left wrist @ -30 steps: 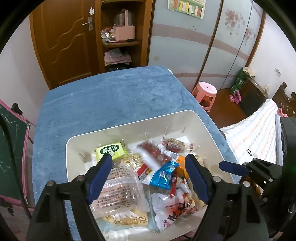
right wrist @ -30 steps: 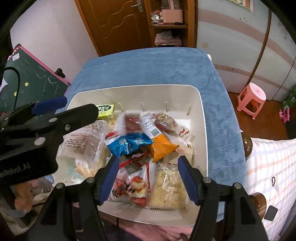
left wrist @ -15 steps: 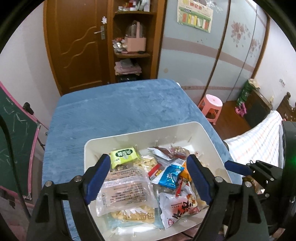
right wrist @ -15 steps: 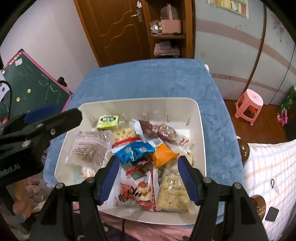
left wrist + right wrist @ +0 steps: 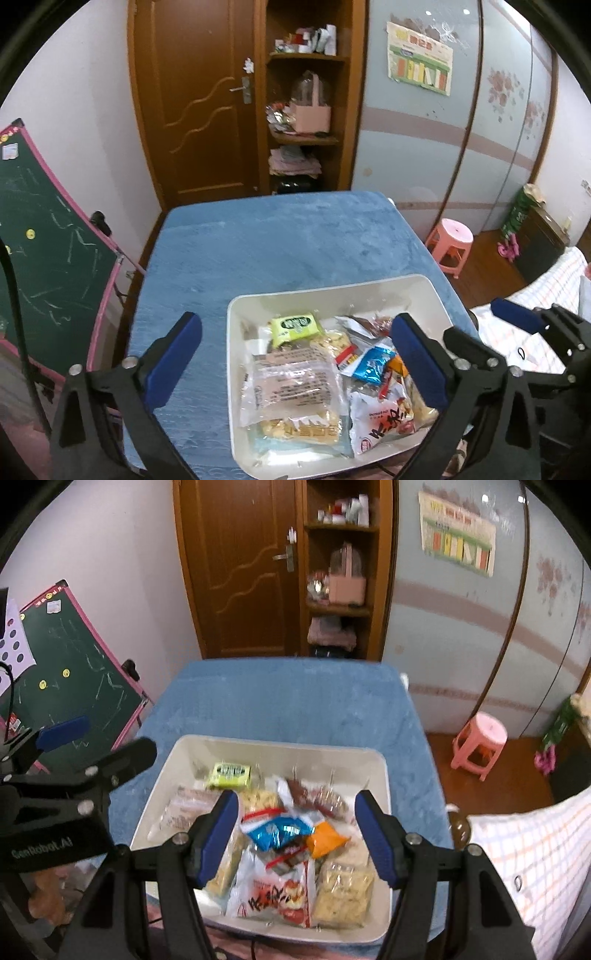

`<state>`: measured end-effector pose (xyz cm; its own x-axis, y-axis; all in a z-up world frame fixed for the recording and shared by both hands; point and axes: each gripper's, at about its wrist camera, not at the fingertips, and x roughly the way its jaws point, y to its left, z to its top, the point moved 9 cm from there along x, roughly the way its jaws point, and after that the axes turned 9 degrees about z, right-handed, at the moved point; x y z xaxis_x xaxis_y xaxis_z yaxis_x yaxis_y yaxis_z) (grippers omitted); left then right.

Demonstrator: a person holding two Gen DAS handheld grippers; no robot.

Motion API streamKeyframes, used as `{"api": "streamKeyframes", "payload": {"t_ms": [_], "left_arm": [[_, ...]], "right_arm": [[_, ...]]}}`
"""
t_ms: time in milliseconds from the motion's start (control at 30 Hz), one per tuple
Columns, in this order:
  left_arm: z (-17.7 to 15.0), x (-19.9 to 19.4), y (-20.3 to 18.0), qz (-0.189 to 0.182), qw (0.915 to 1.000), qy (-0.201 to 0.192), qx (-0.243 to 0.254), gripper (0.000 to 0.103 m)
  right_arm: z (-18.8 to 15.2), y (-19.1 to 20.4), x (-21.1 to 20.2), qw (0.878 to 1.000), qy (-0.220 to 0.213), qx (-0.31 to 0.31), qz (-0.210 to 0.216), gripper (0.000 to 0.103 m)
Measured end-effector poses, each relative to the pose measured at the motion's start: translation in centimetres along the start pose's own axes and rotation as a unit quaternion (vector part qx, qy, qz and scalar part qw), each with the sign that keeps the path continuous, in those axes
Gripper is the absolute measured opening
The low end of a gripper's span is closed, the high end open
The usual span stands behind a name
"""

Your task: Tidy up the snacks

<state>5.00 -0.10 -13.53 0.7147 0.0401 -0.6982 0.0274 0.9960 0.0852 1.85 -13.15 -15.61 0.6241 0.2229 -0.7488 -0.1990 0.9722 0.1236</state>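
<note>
Assorted wrapped snacks [image 5: 284, 830] — a green packet, a blue foil one, an orange one, clear bags — lie heaped in a cream rectangular plastic bin [image 5: 236, 369] on the blue plush-covered tabletop [image 5: 273, 240]. Above it, the left hand-held gripper [image 5: 295, 358] has just been opening and stands spread wide, nothing between its blue pads. The right hand-held gripper [image 5: 297, 834] hovers half spread — also empty.
</note>
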Motion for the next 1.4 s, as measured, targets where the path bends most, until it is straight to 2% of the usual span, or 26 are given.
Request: {"api": "streamKeyframes", "payload": {"t_ms": [267, 433, 733, 1000, 1400], "left_arm": [[1.7, -2.0, 2.3, 0.038, 0.9985, -0.024, -0.031, 0.103], [2.0, -2.6, 3.2, 0.065, 0.9965, -0.033, -0.04, 0.102], [1.3, -1.9, 3.2, 0.064, 0.9967, -0.019, -0.046, 0.103], [0.9, -1.4, 3.2, 0.064, 0.9968, -0.012, -0.047, 0.103], [0.3, -0.8, 3.2, 0.064, 0.9972, -0.005, -0.038, 0.103]], "right_arm": [[2.5, 0.9, -1.0, 1.0, -0.02, -0.006, -0.002, 0.068], [2.9, 1.1, -1.2, 1.0, -0.026, -0.001, -0.002, 0.068], [3.2, 0.4, -2.2, 0.998, -0.054, 0.027, 0.001, 0.069], [3.2, 0.5, -1.8, 0.998, -0.052, 0.035, 0.012, 0.069], [3.2, 1.0, -1.7, 0.998, -0.053, 0.017, -0.004, 0.069]]}}
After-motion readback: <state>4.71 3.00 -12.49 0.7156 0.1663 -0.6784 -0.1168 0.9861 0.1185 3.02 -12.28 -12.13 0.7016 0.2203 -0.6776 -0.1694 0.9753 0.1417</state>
